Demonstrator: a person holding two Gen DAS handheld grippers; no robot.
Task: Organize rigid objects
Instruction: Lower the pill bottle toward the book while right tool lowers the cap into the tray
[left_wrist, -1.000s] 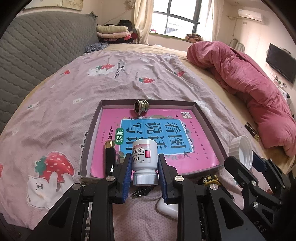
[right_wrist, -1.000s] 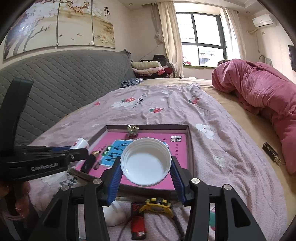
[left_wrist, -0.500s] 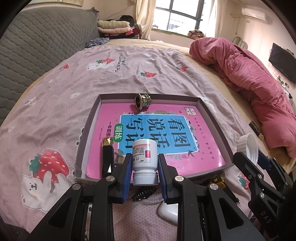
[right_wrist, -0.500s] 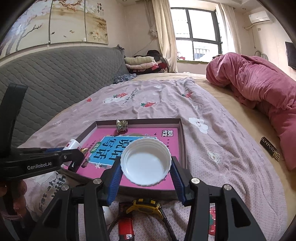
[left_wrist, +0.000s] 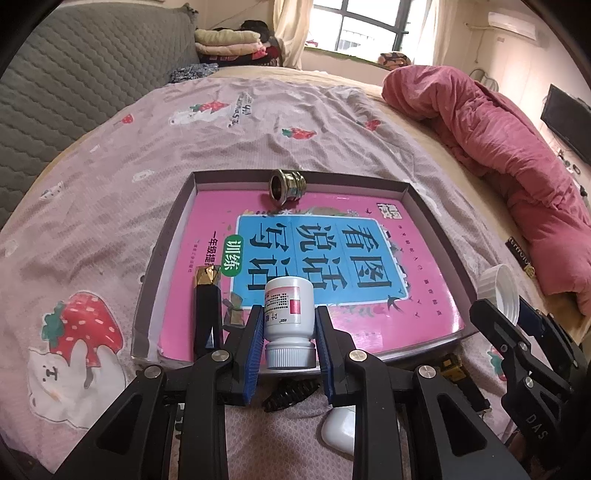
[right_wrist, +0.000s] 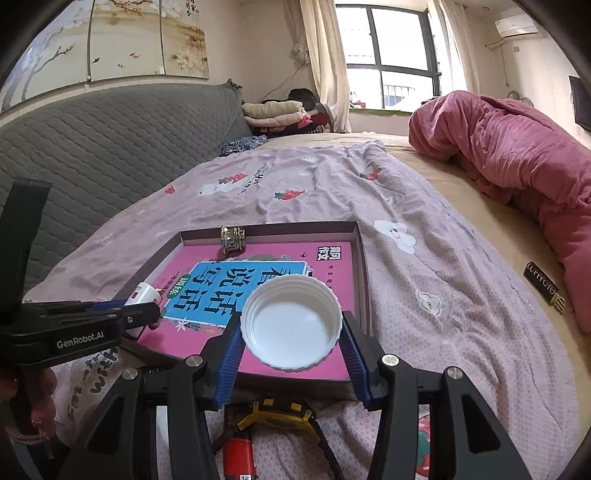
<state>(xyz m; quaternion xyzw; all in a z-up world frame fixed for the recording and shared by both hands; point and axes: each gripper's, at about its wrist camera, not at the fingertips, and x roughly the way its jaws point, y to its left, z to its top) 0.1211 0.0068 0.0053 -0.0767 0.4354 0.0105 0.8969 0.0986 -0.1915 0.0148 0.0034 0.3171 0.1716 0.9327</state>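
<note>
Pill bottle (left_wrist: 289, 317) sits clamped upside down in my left claw (left_wrist: 289, 347), above the near edge of the tray (left_wrist: 164, 236) on the bed (left_wrist: 110, 177). My right claw (right_wrist: 291, 354) is clamped on the white lid (right_wrist: 291, 326), open side facing the camera, over the tray's near right corner. At 12 o'clock in the tray lies a brass fitting (left_wrist: 285, 185); at 9 o'clock of the bottle, a black tube (left_wrist: 207, 314).
</note>
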